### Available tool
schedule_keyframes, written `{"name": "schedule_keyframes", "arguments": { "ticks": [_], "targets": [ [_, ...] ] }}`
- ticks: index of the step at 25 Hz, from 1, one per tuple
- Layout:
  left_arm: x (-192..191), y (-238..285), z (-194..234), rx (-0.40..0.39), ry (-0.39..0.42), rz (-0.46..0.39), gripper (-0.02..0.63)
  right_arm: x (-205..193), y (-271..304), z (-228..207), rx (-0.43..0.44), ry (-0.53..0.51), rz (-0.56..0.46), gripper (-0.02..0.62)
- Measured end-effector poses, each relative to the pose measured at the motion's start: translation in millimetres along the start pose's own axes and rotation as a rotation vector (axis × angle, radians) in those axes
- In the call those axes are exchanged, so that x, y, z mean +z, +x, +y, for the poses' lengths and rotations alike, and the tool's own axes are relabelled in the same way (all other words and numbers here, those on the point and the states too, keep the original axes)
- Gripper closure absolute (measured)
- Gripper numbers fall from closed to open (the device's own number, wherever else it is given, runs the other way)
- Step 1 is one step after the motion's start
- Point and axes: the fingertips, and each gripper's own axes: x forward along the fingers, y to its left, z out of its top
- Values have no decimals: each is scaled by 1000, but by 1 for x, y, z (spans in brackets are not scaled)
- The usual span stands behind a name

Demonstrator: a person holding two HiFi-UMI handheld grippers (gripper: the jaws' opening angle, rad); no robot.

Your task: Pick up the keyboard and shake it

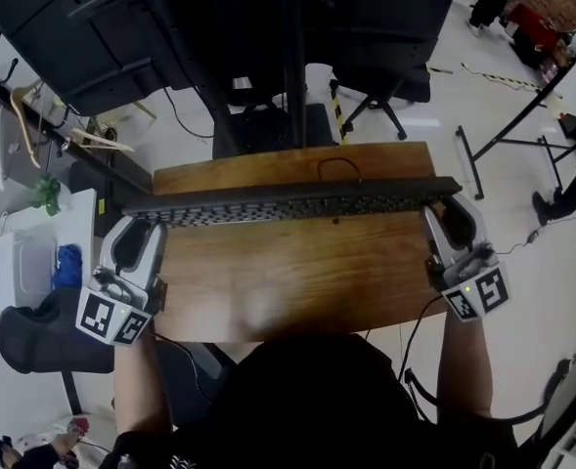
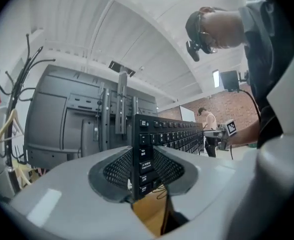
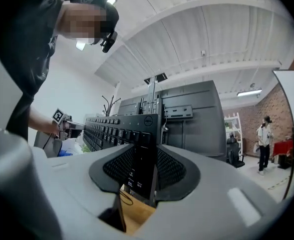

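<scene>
The black keyboard point(image 1: 288, 203) is in the air above the small wooden table point(image 1: 288, 272), turned on edge so I see its long side. My left gripper point(image 1: 143, 231) is shut on its left end and my right gripper point(image 1: 446, 219) is shut on its right end. In the left gripper view the keyboard point(image 2: 159, 134) stands upright between the grey jaws point(image 2: 143, 171), keys facing right. Seen from the right gripper view, the keyboard point(image 3: 124, 129) is also clamped by the jaws point(image 3: 143, 176). Its cable point(image 1: 338, 162) loops over the far table edge.
A dark monitor and stand point(image 1: 258, 57) rise just behind the table. A black chair point(image 1: 43, 335) sits at lower left, a white box point(image 1: 19, 262) at left. Black office chair base point(image 1: 380, 101) stands on the floor beyond. A whiteboard frame point(image 1: 522, 135) is at right.
</scene>
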Motion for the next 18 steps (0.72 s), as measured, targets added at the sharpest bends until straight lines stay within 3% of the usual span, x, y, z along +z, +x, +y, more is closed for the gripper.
{"name": "schedule_keyframes", "arguments": {
  "ticks": [10,18],
  "targets": [
    [104,-14,-16,35,170,-253,489,100,-13,4,-18,-102,-262,457],
    [116,-21,-18,46,183,-312,491,121,-14,5,-4,-98,-337,456]
  ]
}}
